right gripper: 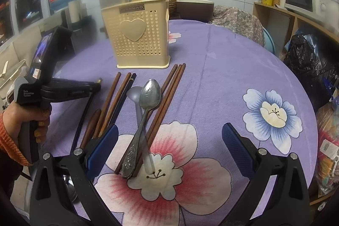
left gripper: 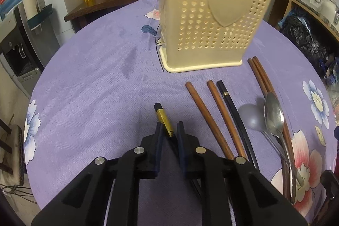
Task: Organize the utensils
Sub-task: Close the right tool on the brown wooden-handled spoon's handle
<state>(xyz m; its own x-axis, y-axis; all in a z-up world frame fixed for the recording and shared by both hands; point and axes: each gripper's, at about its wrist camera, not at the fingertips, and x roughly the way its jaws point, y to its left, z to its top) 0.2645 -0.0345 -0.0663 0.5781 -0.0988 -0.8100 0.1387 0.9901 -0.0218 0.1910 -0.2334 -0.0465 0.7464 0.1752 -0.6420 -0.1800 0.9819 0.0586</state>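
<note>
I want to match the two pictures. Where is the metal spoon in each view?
Left wrist view: the metal spoon lies at the right, bowl up, across the brown chopsticks, right of the grey plastic spoon.
Right wrist view: the metal spoon lies at the centre, its handle running down toward the pink flower print.
Shared landmark: the cream utensil holder with a heart, beyond the spoon.

Bare purple cloth (left gripper: 95, 82) left of holder (left gripper: 211, 20); chopsticks (left gripper: 208, 118), spoons (left gripper: 274, 113) crowding right
</note>
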